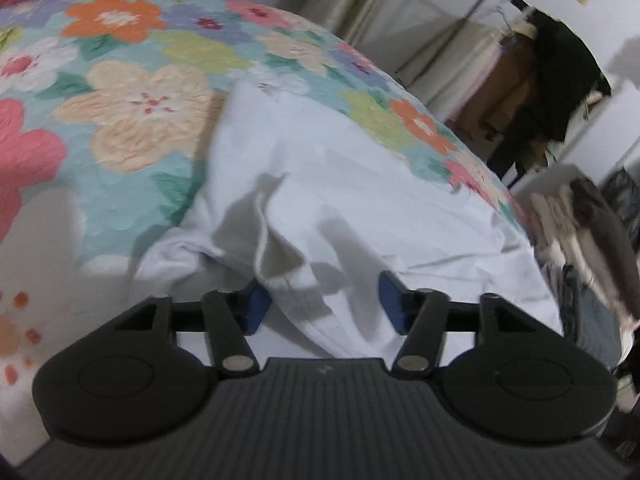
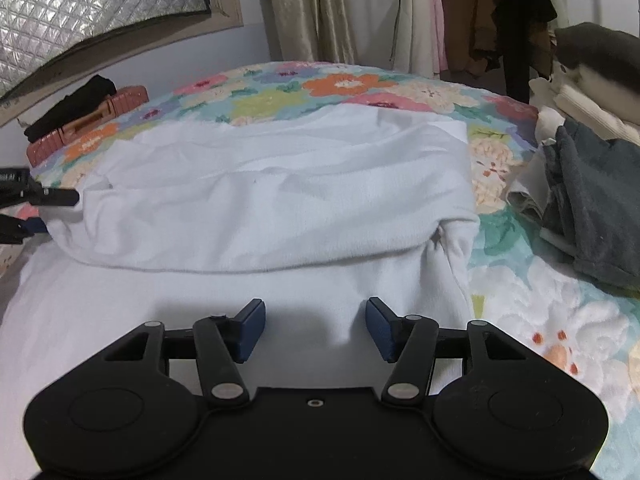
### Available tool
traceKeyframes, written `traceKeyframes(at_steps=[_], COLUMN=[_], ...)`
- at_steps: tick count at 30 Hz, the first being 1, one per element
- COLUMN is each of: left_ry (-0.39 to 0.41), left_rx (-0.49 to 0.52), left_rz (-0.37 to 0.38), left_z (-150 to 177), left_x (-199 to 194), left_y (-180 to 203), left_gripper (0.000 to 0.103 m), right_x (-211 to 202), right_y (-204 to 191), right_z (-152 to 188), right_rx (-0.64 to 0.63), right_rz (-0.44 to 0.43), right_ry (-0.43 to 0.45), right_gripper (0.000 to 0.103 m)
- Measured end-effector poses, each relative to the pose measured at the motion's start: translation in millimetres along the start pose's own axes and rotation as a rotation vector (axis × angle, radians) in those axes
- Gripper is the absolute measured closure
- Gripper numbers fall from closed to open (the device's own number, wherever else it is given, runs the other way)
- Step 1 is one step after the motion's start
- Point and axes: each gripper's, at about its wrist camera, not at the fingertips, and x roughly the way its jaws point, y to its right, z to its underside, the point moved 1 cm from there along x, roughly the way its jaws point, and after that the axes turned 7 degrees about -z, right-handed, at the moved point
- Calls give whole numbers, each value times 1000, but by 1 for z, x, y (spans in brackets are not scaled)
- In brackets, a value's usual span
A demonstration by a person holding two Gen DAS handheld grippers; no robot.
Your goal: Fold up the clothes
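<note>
A white garment (image 1: 344, 184) lies on the floral bedspread (image 1: 132, 112), partly folded, with a rumpled corner near my left gripper (image 1: 324, 304). That gripper is open, its blue pads on either side of a raised fold of the cloth. In the right wrist view the same white garment (image 2: 272, 192) spreads across the bed with a folded upper layer over a lower one. My right gripper (image 2: 316, 328) is open just above the near white cloth, holding nothing. The left gripper (image 2: 44, 208) shows at the left edge, by the garment's left corner.
A pile of grey and cream clothes (image 2: 588, 184) sits at the bed's right side. An orange-brown case (image 2: 88, 128) with a black item on it lies at the far left. A clothes rack (image 2: 480, 20) and curtain (image 2: 308, 8) stand behind the bed.
</note>
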Motion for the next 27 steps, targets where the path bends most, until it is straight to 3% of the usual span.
traceKeyframes(at_steps=[1, 5, 6, 8, 11, 13, 17, 19, 21, 25, 27], left_ry=[10, 207, 197, 138, -100, -188, -195, -194, -192, -189, -188], left_rx=[38, 63, 46, 7, -49, -53, -33, -23, -12, 10, 20], left_rz=[-10, 73, 75, 67, 22, -10, -17, -20, -22, -26, -28], left_z=[-2, -17, -17, -14, 10, 27, 24, 21, 18, 13, 10], left_x=[-2, -54, -60, -65, -43, -32, -34, -36, -38, -42, -44], left_y=[9, 23, 20, 12, -8, -14, -14, -13, -13, -12, -11], left_gripper=[99, 99, 98, 98, 98, 98, 98, 91, 67, 55, 39], right_x=[3, 6, 7, 8, 6, 5, 6, 6, 7, 12, 11], right_y=[0, -1, -1, 5, 16, 18, 17, 20, 23, 21, 18], right_z=[-2, -12, -13, -9, -2, -2, -4, -5, -3, 2, 1], right_rx=[-6, -66, -77, -63, -4, -2, -35, -14, 26, 29, 17], right_rz=[3, 58, 88, 115, 89, 87, 115, 121, 123, 142, 148], right_ry=[0, -1, -4, -16, 1, 3, -4, 1, 13, 28, 25], right_gripper=[42, 41, 40, 38, 37, 37, 36, 36, 36, 36, 35])
